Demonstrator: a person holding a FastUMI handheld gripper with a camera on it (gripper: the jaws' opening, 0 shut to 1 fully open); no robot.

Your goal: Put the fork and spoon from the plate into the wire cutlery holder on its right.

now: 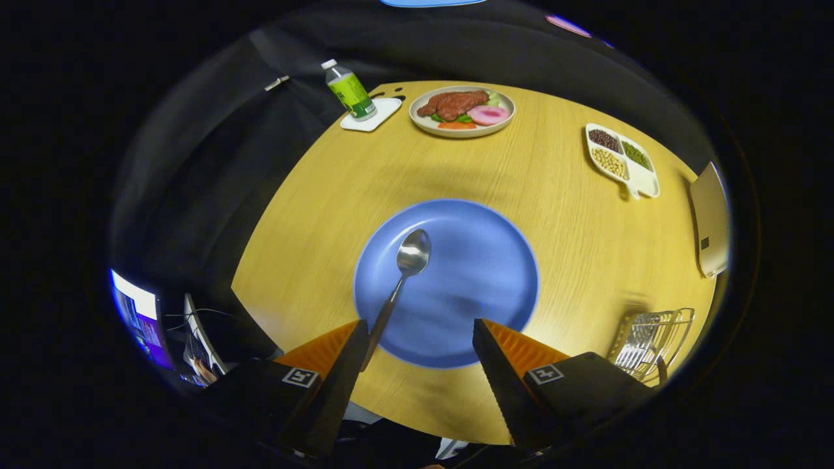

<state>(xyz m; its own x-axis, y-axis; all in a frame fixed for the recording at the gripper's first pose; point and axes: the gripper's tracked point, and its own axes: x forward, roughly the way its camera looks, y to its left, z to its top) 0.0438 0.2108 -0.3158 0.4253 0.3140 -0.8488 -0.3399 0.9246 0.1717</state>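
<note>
Jaws are standing wide apart as I'm looking down along them, with the gripper [420, 342] hanging over the near edge of the blue plate [482, 273] and clamping on nothing. I'm seeing the spoon [404, 273] lying on that plate, its bowl facing up near the plate's middle and its handle running back toward me, slanting to the left finger [345, 365]. The handle's end is sitting right against that finger's inner edge; whether they're actually touching, I cannot tell. The right finger [502, 365] is standing well clear of the spoon, over the plate's near rim.

The plate is resting on a round wooden table [573, 221]. Off to the right of the plate, just beyond the right finger, I'm picking out the wire cutlery holder [651, 342], partly cut off by the gripper body. I can't make out what is inside it.

Farther across the table, I'm looking at a pale plate of food [462, 111], meat and vegetable pieces on it. Left of that, a bottle with a green label [350, 90] is standing on a white coaster [373, 114]. Over on the right, a white divided dish [622, 159] is holding beans or grains in separate compartments, and a tan flat object [710, 218] is lying at the table's right edge.
</note>
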